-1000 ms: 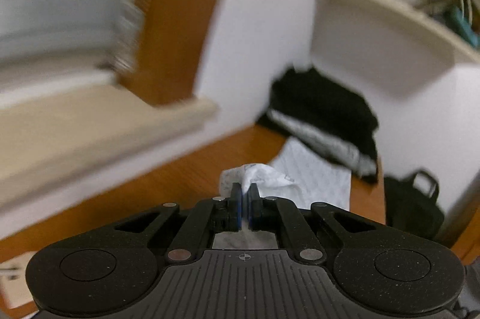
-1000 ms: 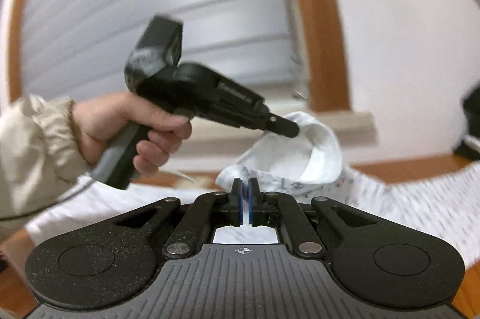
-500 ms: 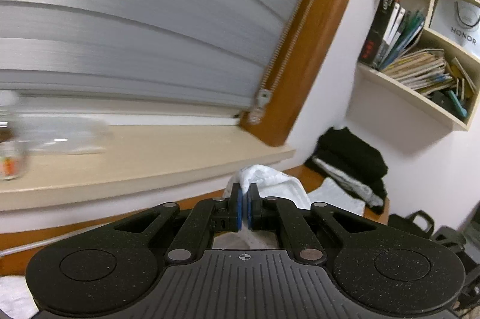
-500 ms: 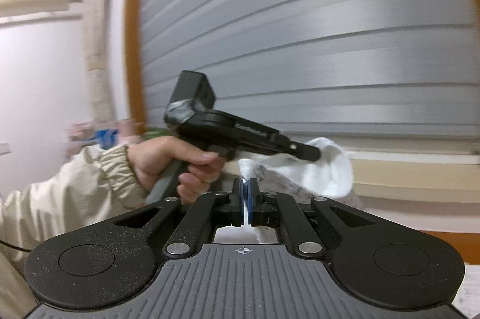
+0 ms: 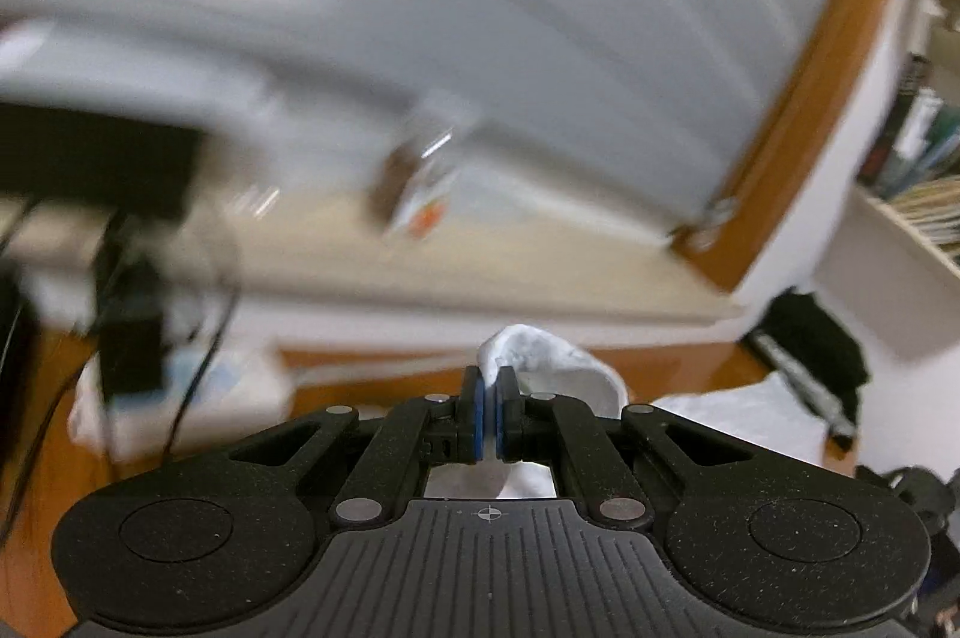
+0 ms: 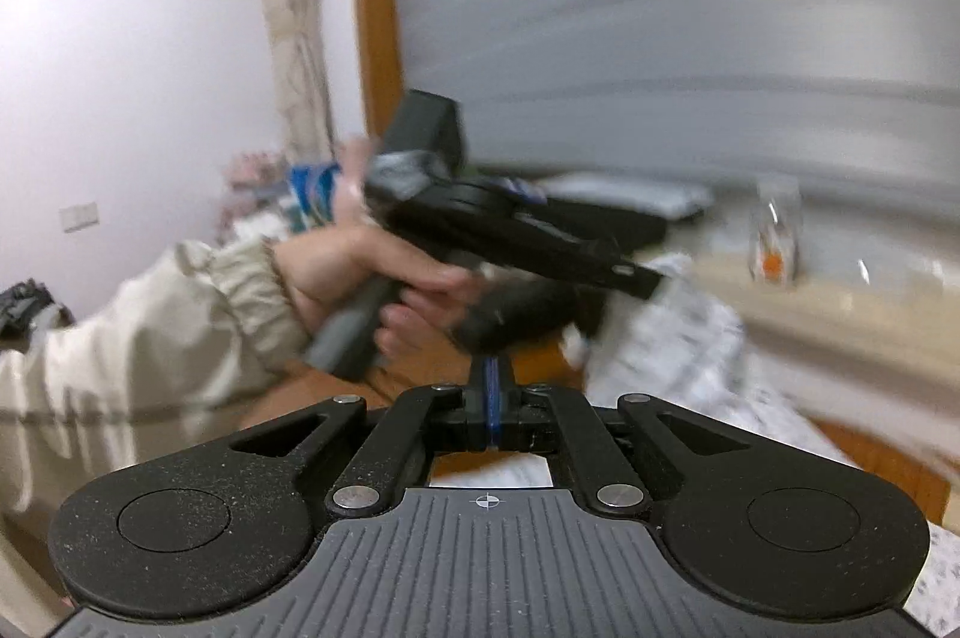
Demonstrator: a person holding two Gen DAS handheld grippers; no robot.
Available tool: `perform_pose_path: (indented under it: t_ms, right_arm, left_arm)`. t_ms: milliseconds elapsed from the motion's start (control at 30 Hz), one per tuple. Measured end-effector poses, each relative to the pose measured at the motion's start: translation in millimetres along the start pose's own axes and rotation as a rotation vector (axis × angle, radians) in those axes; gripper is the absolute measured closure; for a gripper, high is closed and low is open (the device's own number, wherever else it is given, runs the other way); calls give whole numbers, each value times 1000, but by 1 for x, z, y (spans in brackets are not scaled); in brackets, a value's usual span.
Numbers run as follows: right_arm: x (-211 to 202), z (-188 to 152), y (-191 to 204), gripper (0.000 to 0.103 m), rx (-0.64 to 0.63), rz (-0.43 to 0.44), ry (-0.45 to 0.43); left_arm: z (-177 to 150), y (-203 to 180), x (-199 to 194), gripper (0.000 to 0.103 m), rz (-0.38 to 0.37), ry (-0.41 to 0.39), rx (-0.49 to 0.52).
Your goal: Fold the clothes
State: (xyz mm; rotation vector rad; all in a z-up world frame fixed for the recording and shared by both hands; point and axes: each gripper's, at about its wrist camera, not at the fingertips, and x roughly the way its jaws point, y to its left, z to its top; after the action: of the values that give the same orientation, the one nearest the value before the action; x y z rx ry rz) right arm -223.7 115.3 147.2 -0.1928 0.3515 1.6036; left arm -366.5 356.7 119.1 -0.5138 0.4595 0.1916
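The left gripper is clenched on a fold of the white patterned cloth garment, which rises above its blue pads and hangs down behind them over the brown wooden table. The right gripper has its pads pressed together with nothing visible between them. In the right view, a hand in a beige sleeve holds the left gripper's handle, with the garment draping below its tip, in front of the blurred grey window blind.
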Motion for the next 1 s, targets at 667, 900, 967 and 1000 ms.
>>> perform_pose_path:
  t_ms: [667,900,967,1000]
  right_arm:
    - [97,-67,-6,74,-217,-200,278]
    - [126,-73,-24,75,-165,-189,312]
    - [128,-74,-24,93,-171,-184,309]
    - [125,-72,-24,94,-168,-183,294]
  left_arm:
    - [-31,46,20,61,110,9,-85]
    - [-31,47,21,61,99,7,-96]
    - [-31,46,18,61,93,1,-93]
    - [-30,45,17,61,88,-4,-92]
